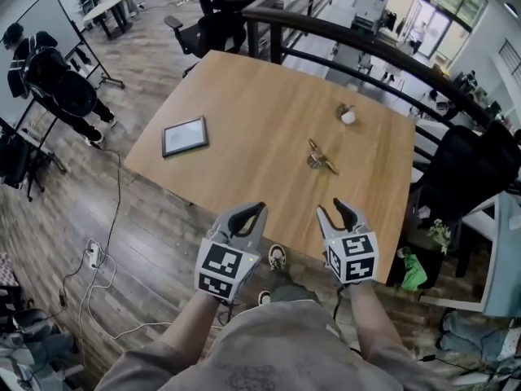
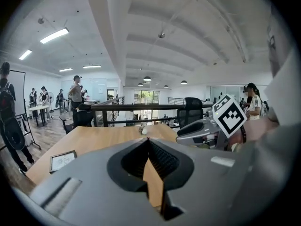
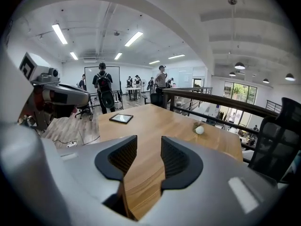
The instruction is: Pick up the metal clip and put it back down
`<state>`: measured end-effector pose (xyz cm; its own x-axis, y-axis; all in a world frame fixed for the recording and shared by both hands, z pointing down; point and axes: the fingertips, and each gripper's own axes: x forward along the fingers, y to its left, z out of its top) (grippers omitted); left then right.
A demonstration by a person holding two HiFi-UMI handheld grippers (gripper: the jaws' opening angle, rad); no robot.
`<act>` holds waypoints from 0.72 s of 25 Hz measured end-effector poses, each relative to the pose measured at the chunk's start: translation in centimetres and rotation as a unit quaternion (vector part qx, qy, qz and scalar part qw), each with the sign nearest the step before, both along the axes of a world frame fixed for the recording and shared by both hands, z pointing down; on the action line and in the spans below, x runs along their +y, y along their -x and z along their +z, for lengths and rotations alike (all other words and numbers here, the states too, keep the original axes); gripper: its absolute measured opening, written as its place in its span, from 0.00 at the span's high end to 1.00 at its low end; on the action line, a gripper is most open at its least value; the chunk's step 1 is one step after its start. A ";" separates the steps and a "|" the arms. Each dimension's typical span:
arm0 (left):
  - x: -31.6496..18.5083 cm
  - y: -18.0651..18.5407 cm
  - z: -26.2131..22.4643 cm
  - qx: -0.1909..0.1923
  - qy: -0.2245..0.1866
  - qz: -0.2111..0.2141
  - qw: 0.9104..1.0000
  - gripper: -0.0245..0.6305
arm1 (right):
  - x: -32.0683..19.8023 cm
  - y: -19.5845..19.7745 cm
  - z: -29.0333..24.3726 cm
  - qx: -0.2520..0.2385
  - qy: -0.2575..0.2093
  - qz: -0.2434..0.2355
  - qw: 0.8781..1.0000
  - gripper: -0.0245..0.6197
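1. Right tool (image 1: pixel 334 208) hovers over the near edge of the light wooden surface (image 1: pixel 244 112). Its jaws stand a little apart, with only bare wood showing between them, so it holds nothing.
2. Left tool (image 1: pixel 257 210) hangs beside it, its jaw tips touching and also empty.
3. Just ahead of the right tool, slightly toward its inner side, the small brass-and-silver metal clip (image 1: pixel 320 158) lies flat on the surface, untouched. The left tool is clearly farther from it.
4. The clip's long axis runs diagonally, from far-left to near-right as seen from the right tool. A straight reach would probably meet it askew, so the jaws likely need a twist to close across its narrow width.
5. Farther beyond the clip sits a small white round object (image 1: pixel 348 116), well clear of the path.
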<state>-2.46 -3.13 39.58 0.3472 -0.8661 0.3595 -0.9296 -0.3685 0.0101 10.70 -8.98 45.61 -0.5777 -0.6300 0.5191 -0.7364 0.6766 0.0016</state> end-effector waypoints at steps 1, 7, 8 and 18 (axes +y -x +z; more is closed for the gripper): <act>-1.3 -0.1 0.5 -0.002 0.006 0.003 1.000 0.96 | -1.2 -0.1 0.6 0.002 0.005 0.002 1.000 0.70; -8.9 0.0 3.2 -0.014 0.043 0.022 0.999 0.96 | -8.0 0.5 4.1 0.022 0.036 0.005 0.999 0.70; -10.1 0.0 3.7 -0.016 0.048 0.024 0.998 0.96 | -9.1 0.6 4.7 0.025 0.040 0.007 0.999 0.70; -18.9 0.2 9.1 -0.023 0.097 0.031 0.995 0.96 | -16.9 2.1 12.1 0.089 0.072 0.008 0.993 0.70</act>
